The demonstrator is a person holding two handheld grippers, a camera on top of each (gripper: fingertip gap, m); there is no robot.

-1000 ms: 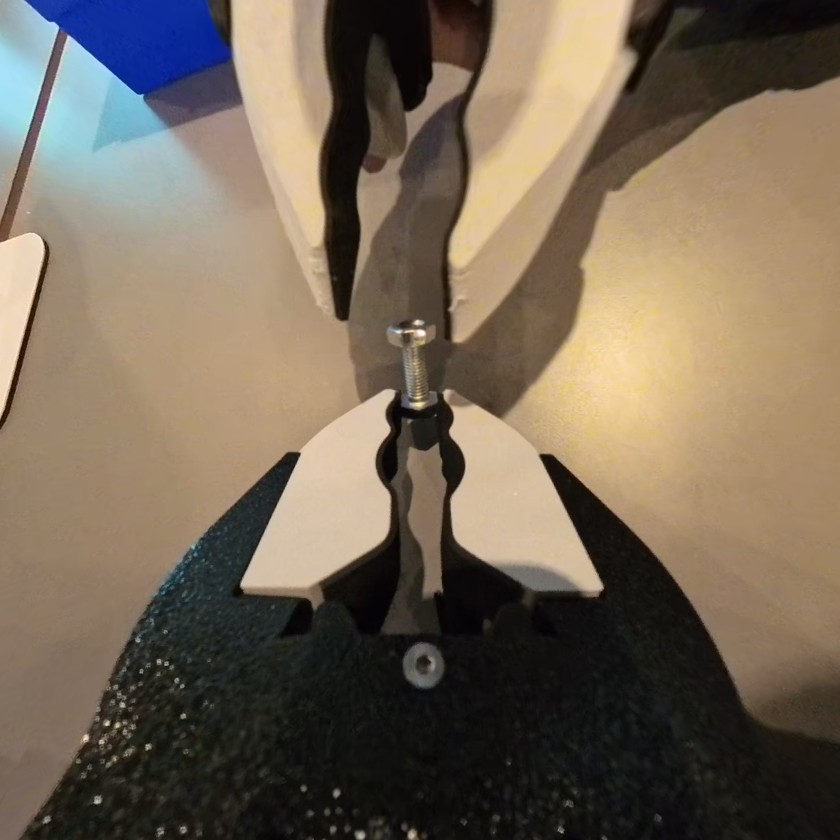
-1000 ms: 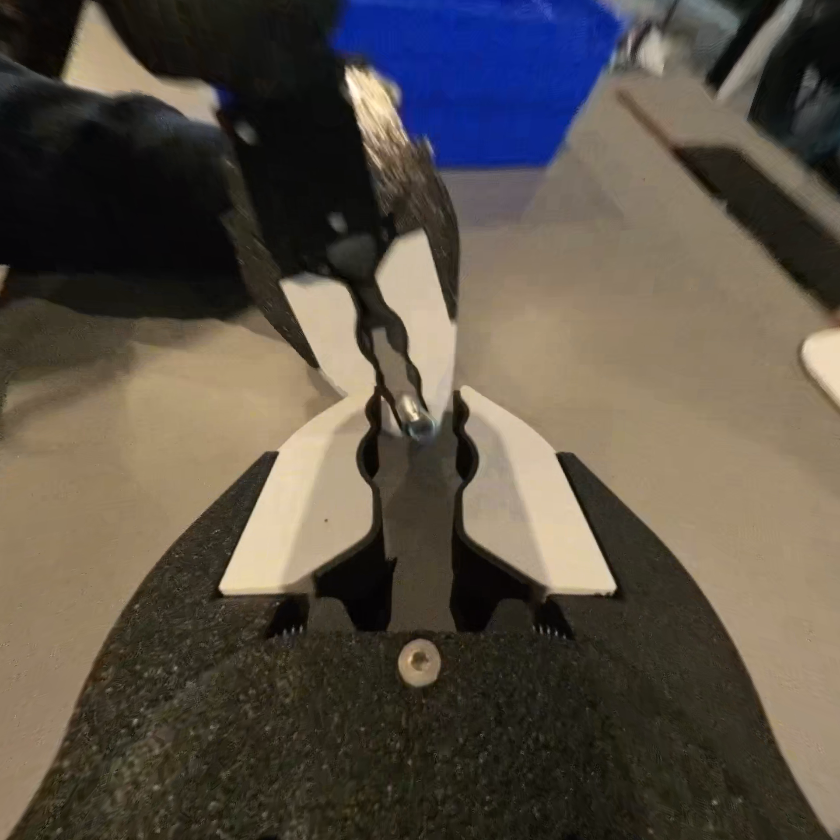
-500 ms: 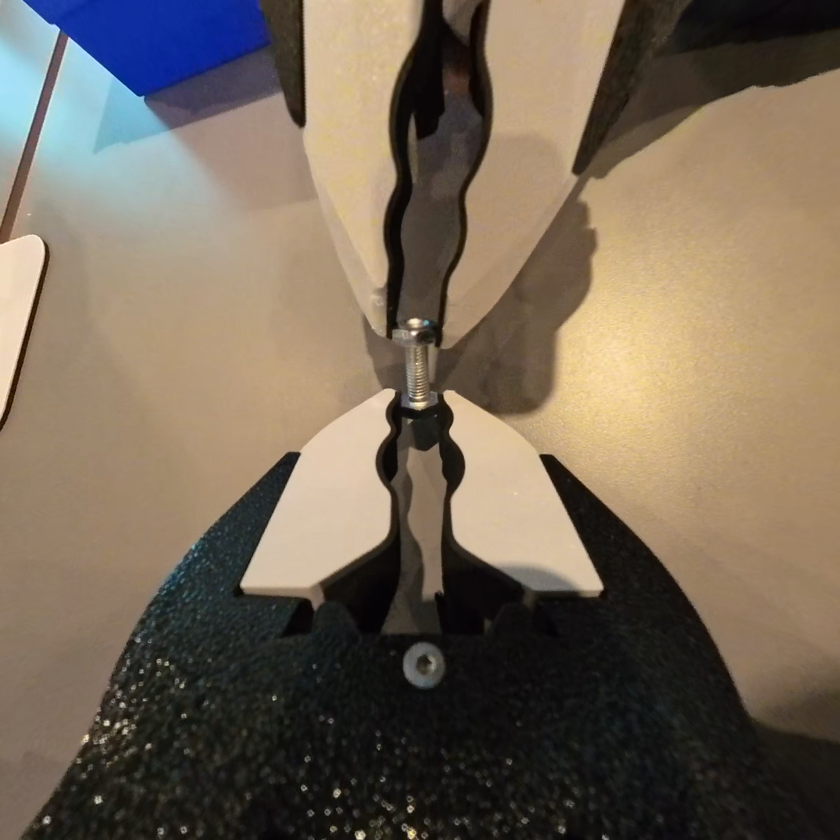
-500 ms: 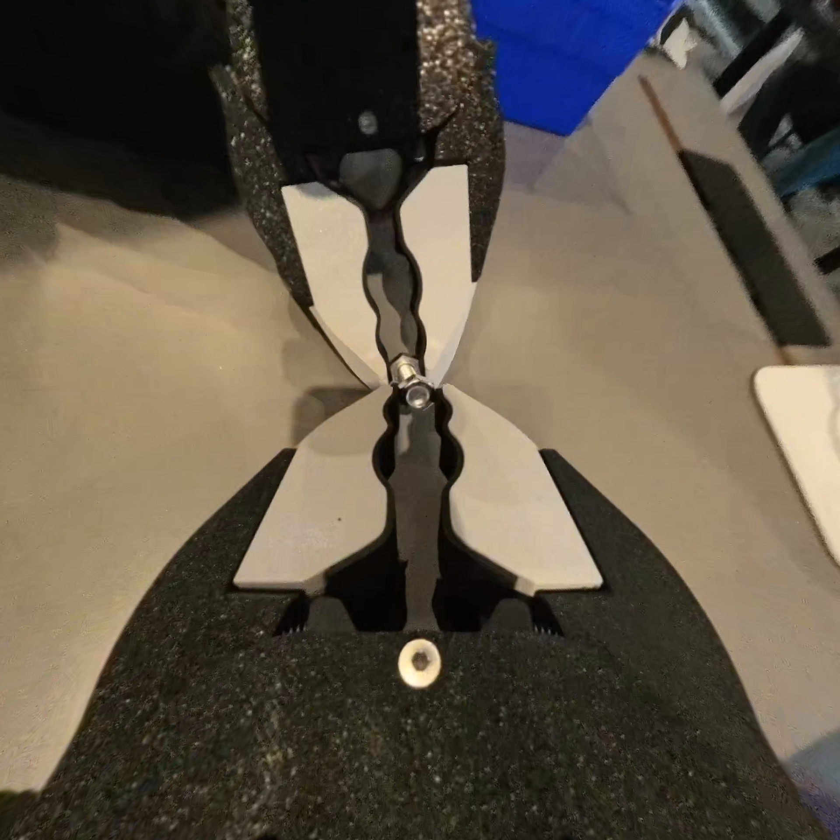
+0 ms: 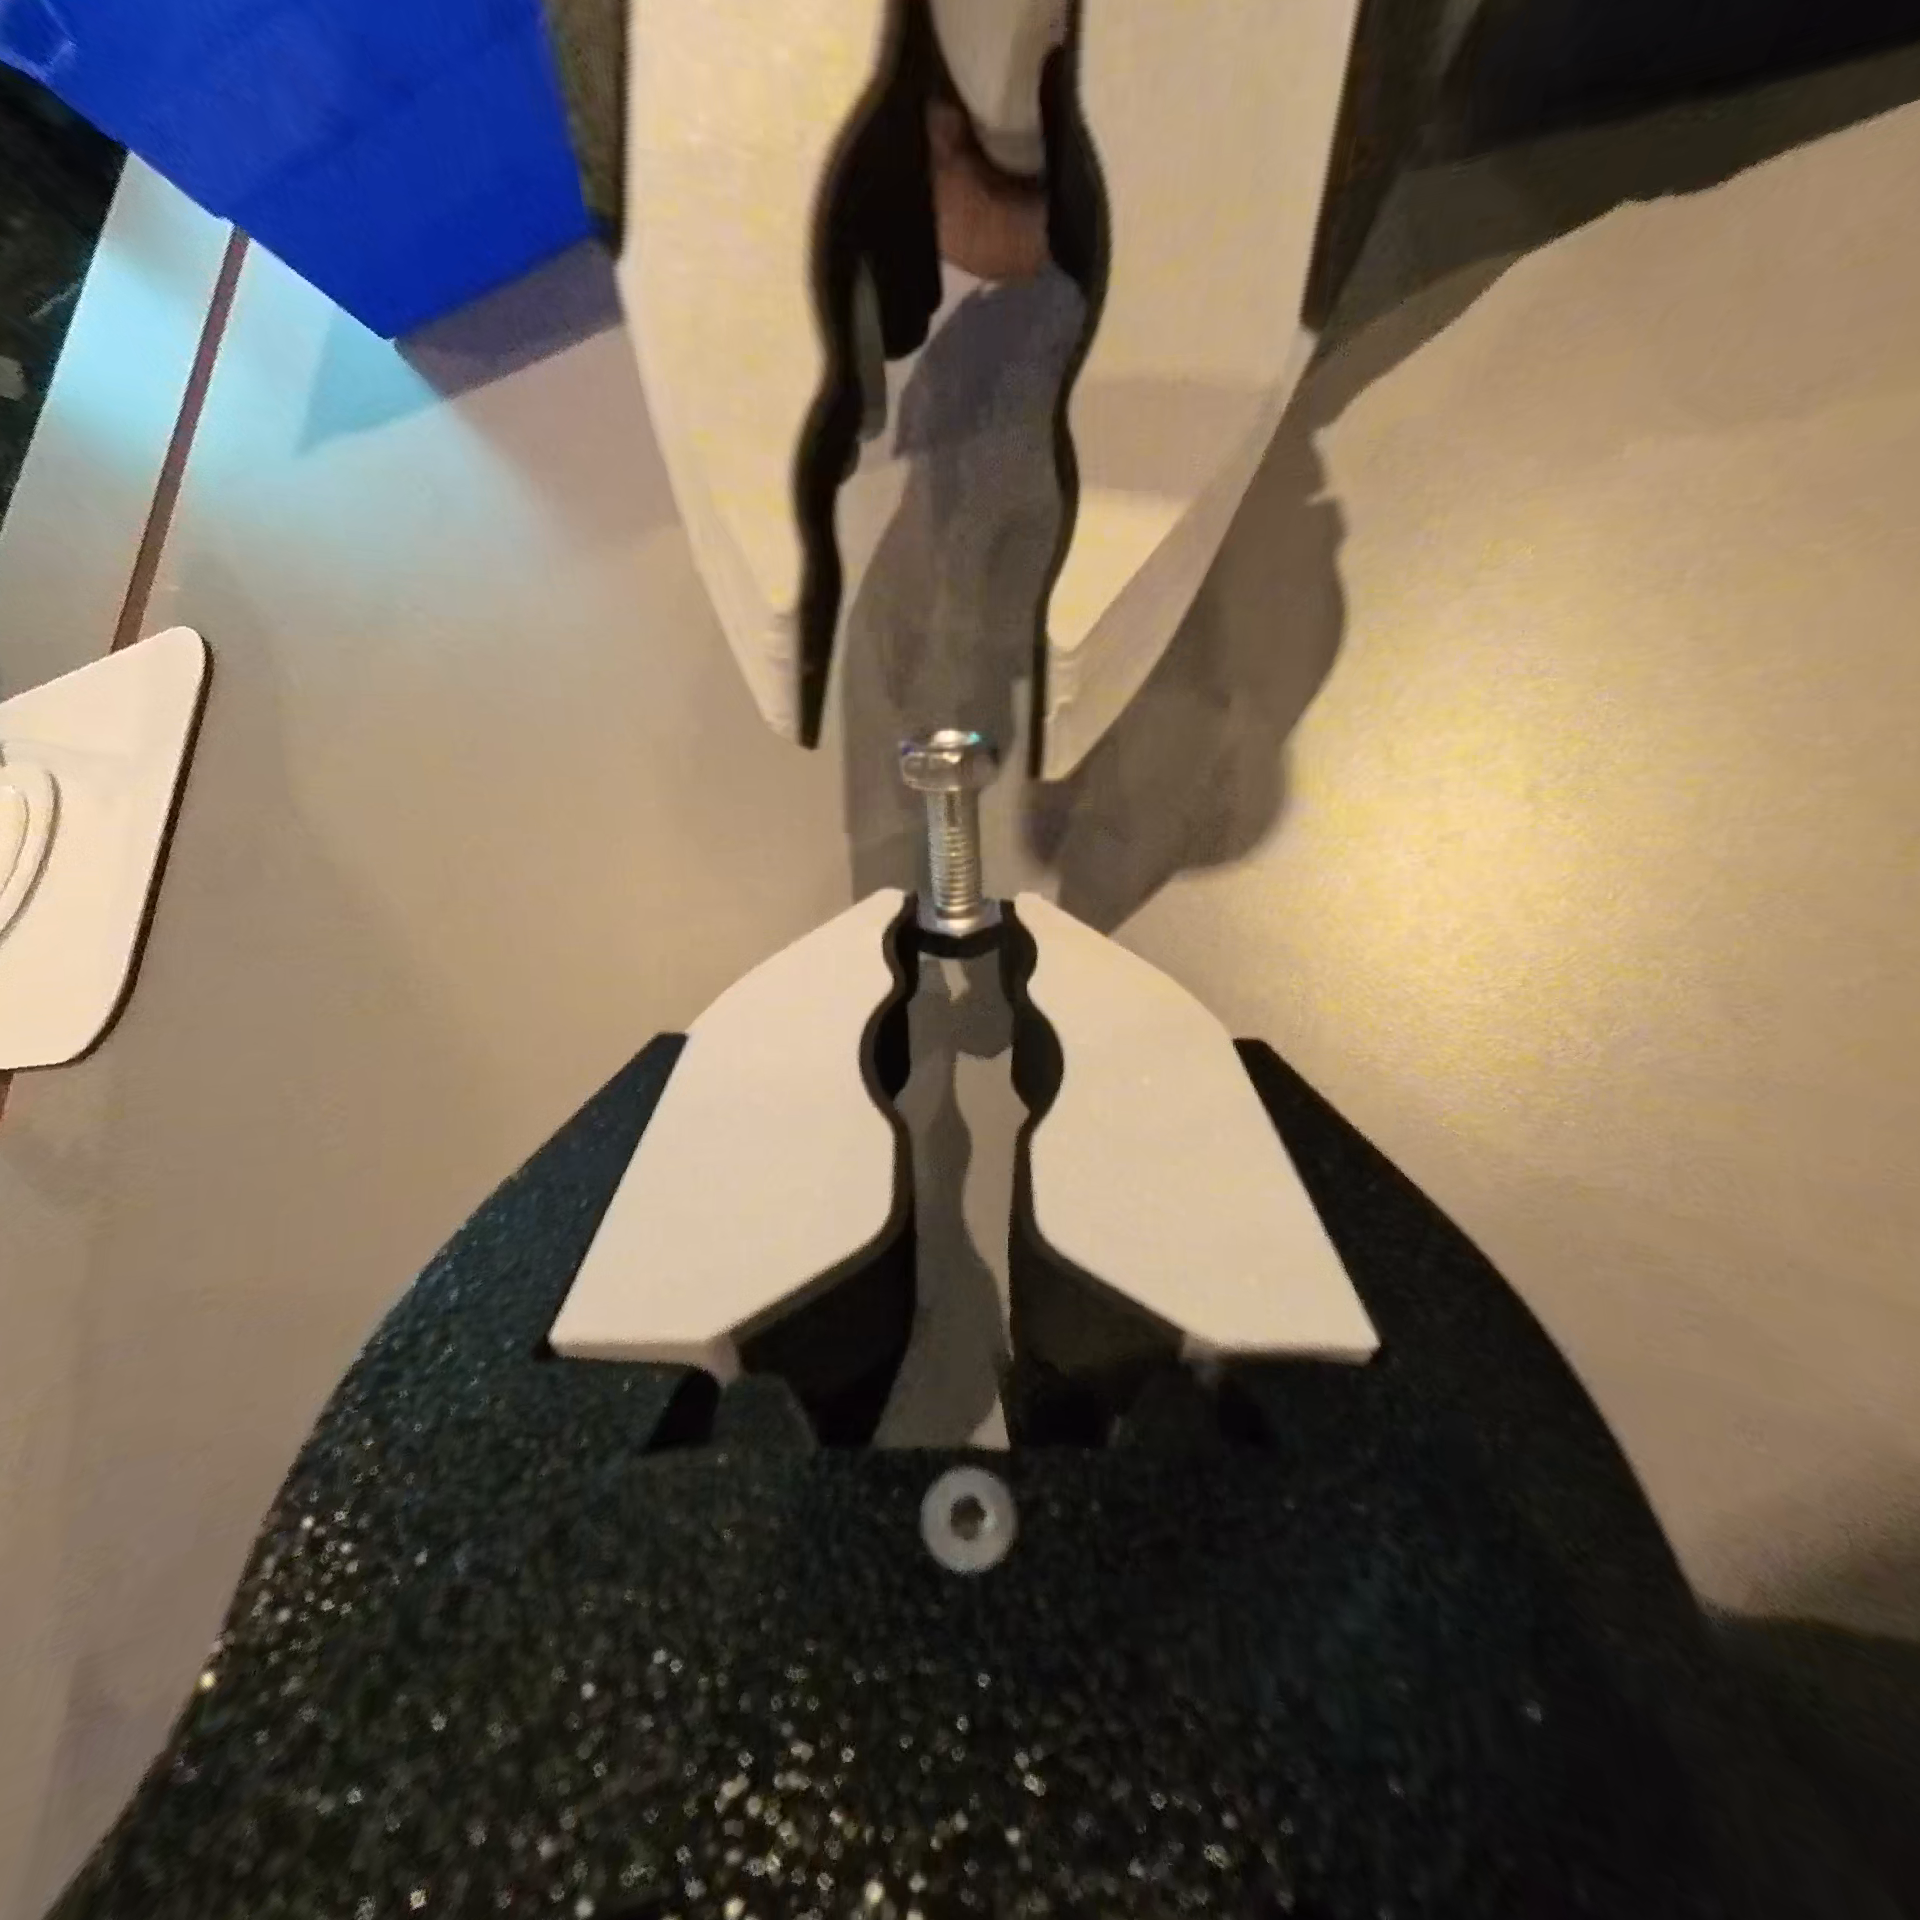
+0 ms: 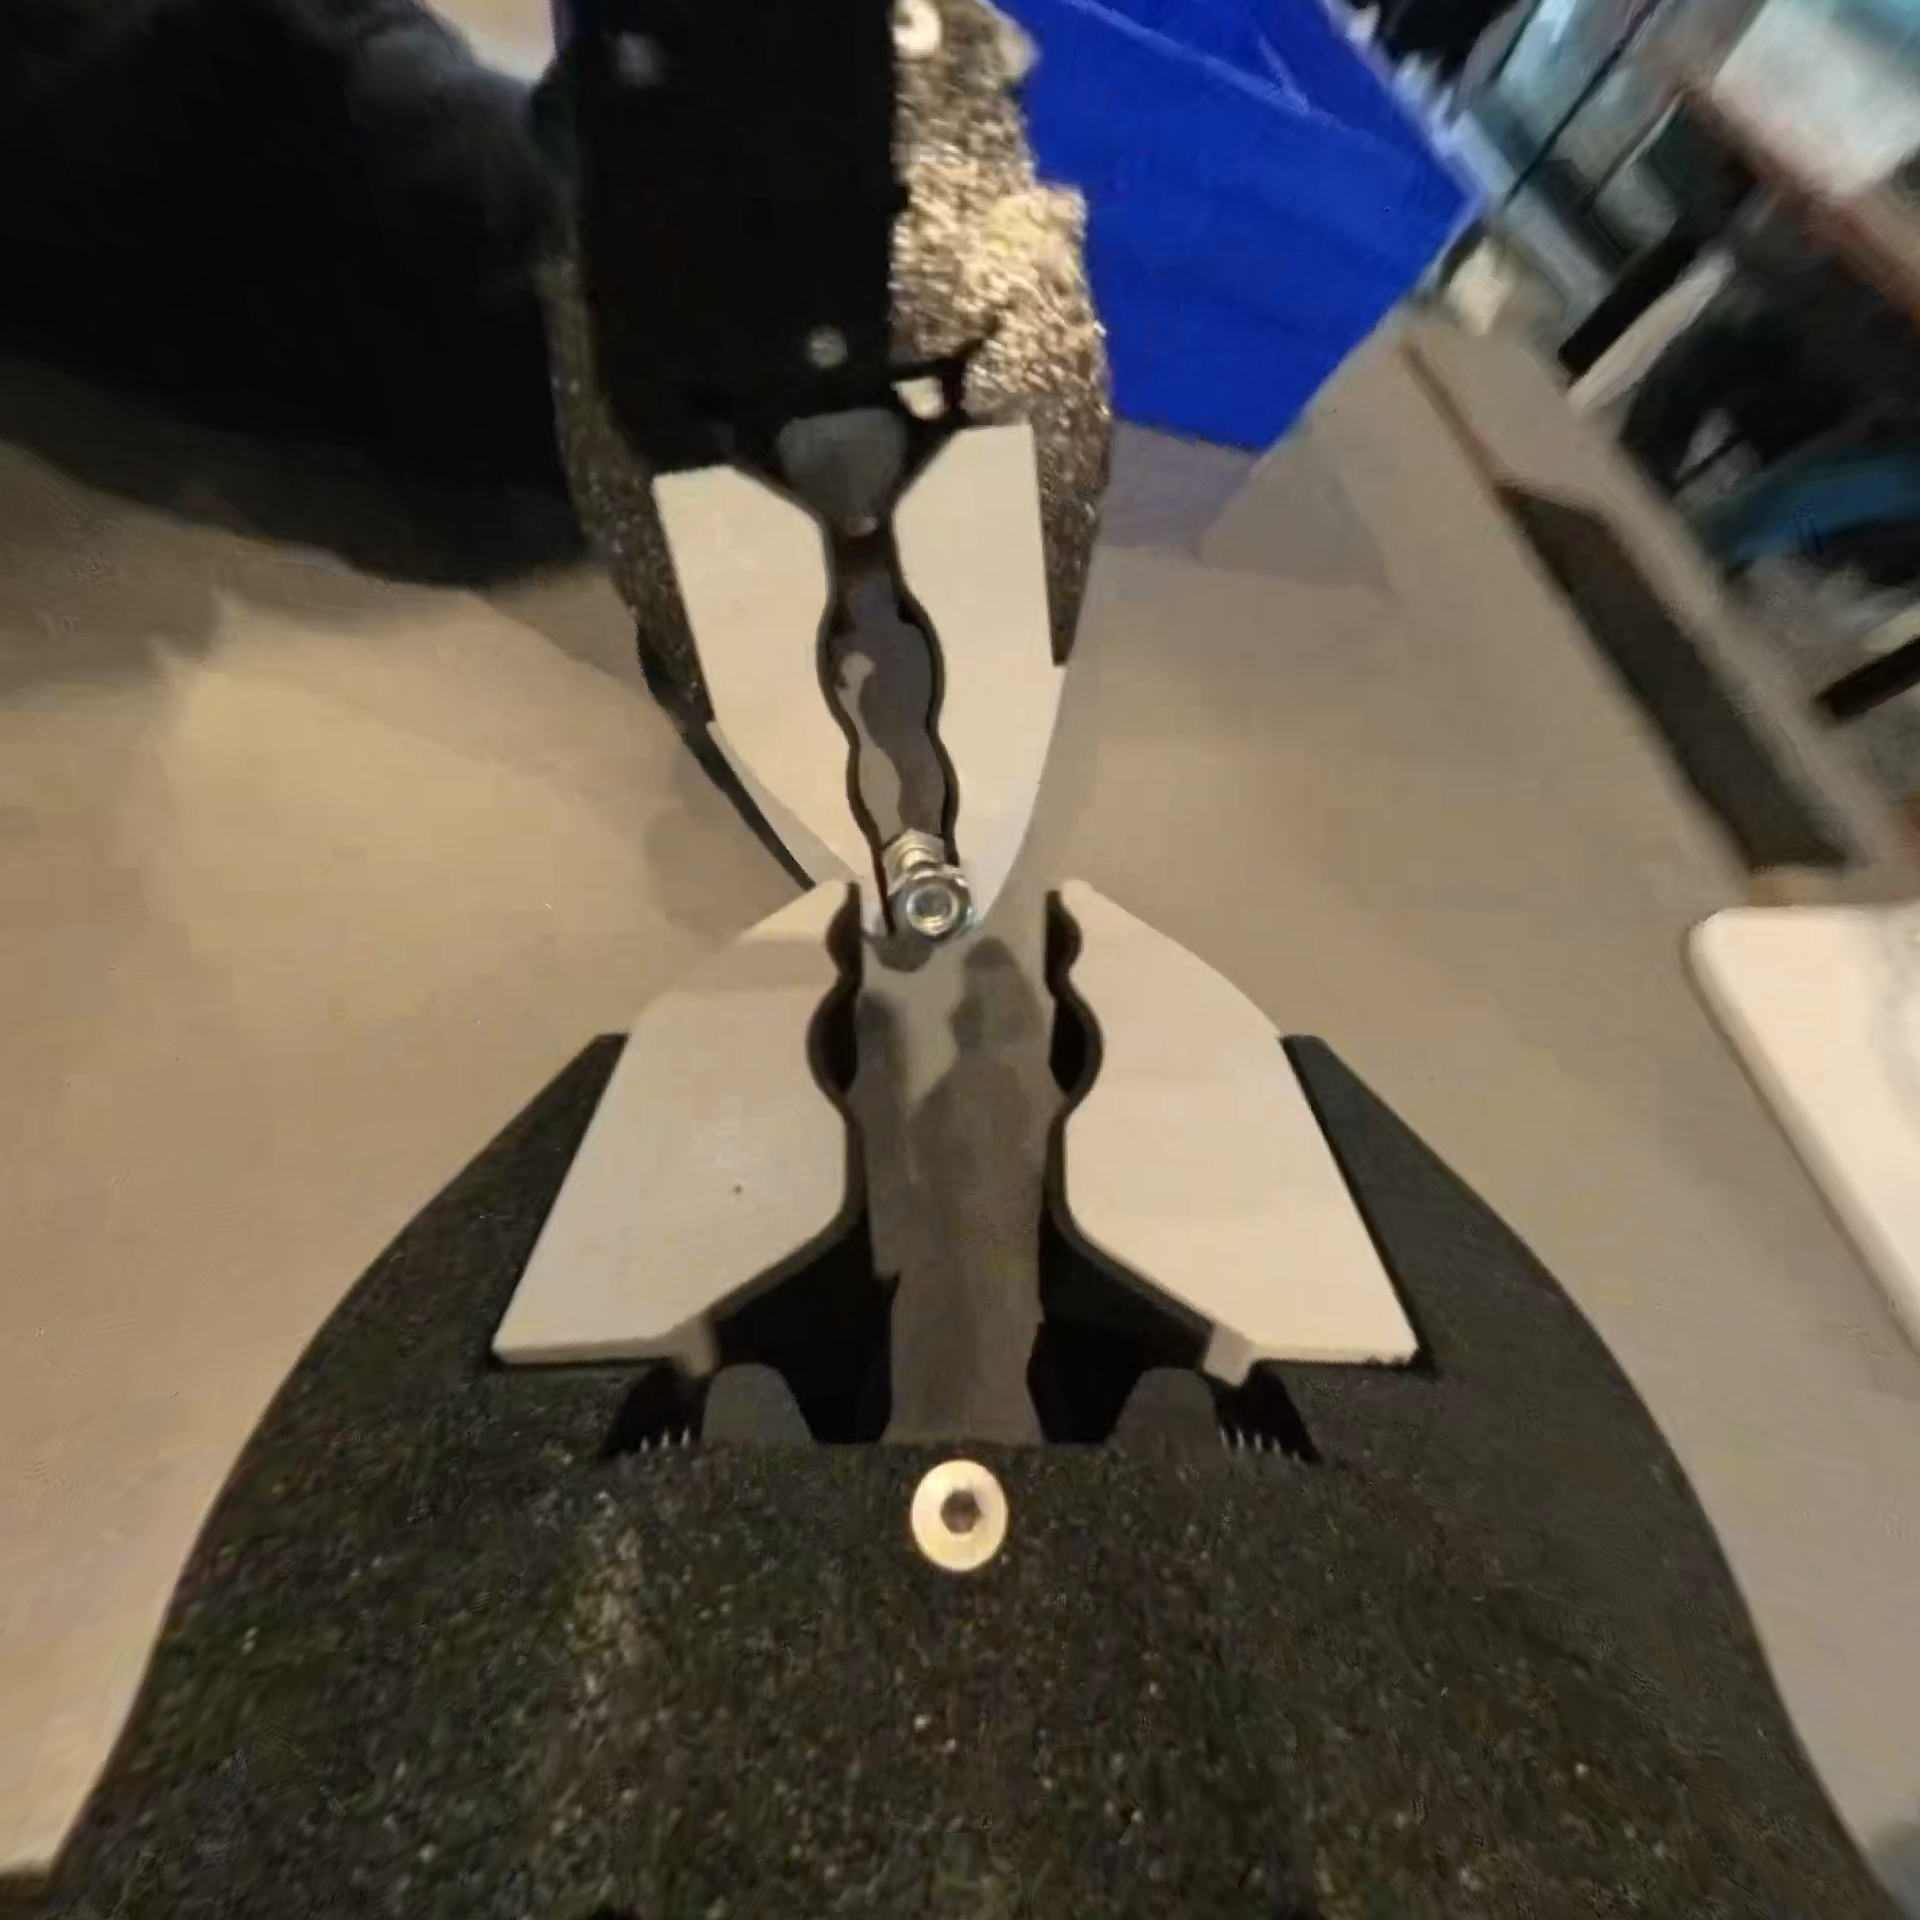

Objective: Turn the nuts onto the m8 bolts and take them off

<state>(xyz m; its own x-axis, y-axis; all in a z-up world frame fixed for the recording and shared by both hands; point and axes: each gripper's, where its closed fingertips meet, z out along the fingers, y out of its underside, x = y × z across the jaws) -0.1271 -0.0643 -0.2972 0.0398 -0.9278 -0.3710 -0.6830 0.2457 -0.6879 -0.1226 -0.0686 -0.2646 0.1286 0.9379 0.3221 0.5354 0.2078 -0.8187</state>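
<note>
My left gripper (image 5: 954, 920) is shut on a silver nut (image 5: 954, 916) at its fingertips. A silver M8 bolt (image 5: 950, 831) is threaded into the nut and sticks out forward, with its hex head (image 5: 943, 756) at the far end. My right gripper (image 5: 920, 740) faces it from above, open. Its pads stand on either side of the bolt head with a gap on each side. In the right wrist view the bolt head (image 6: 935, 914) sits between my right gripper's (image 6: 951, 909) spread fingertips, nearer the left one. The left gripper (image 6: 906, 868) holds the nut (image 6: 910, 857) behind it.
A blue bin (image 5: 312, 135) stands at the back of the beige table (image 5: 1558, 831); it also shows in the right wrist view (image 6: 1226, 208). A white flat tray (image 5: 94, 831) lies at the left, seen at the right edge in the right wrist view (image 6: 1829, 1039). Less than 4 cm separates the two grippers' tips.
My right gripper closed on the bolt head half a second ago and has now opened off it again, rotating around it. My left gripper kept its hold on the nut.
</note>
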